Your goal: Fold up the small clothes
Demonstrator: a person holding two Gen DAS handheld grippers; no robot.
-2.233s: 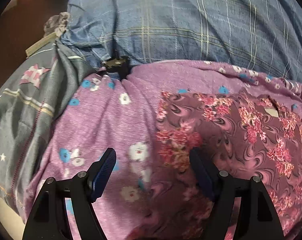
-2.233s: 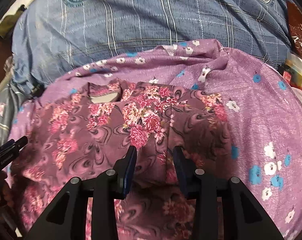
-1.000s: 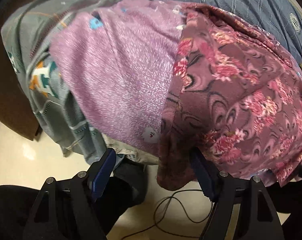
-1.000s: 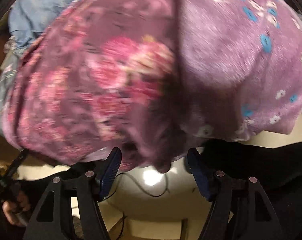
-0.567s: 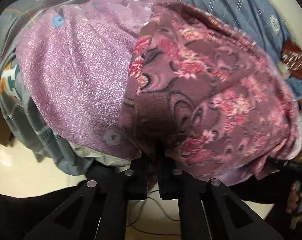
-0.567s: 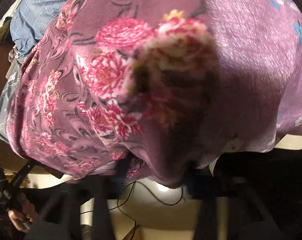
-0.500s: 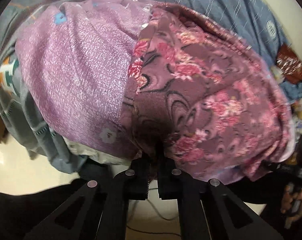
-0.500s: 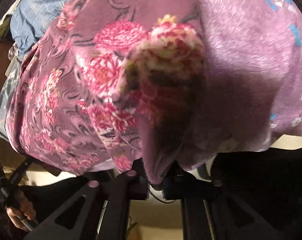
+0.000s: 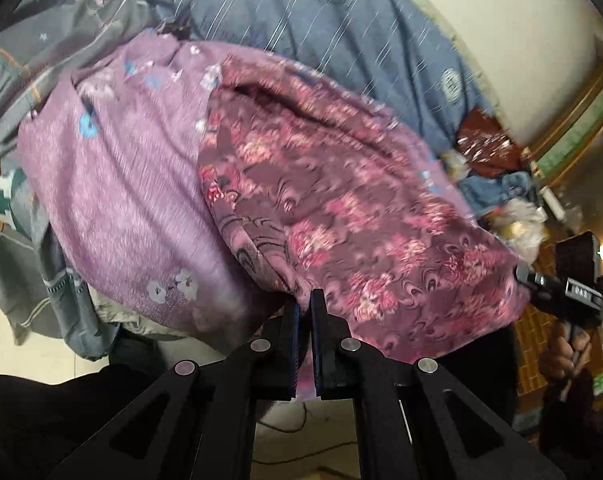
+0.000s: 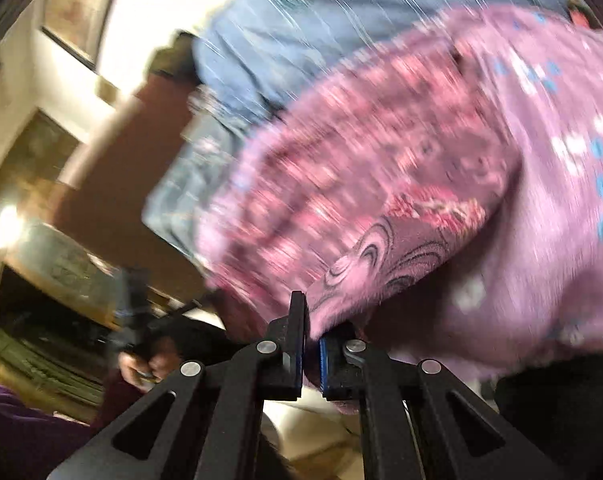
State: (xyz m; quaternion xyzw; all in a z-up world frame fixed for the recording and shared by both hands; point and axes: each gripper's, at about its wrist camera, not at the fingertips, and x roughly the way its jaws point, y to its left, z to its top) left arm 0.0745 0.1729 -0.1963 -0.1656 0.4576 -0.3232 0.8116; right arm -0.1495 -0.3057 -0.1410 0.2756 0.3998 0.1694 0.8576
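A maroon floral garment [image 9: 341,200] lies over a lilac flowered sheet [image 9: 133,200] at the bed's near edge. My left gripper [image 9: 305,304] is shut on the garment's lower left hem. My right gripper [image 10: 311,320] is shut on its lower right hem; the garment [image 10: 361,184] stretches away up and left, blurred by motion. The right gripper also shows at the right edge of the left wrist view [image 9: 565,284], held in a hand.
A blue striped quilt [image 9: 341,40] covers the bed behind. A grey patterned sheet [image 9: 29,80] hangs at the left. Packets and clutter [image 9: 489,148] sit at the right. Pale floor [image 9: 17,360] with a cable lies below.
Both grippers dropped from the garment's middle to its hanging hem, closed on it, and are now lifting; the views have swung and blurred.
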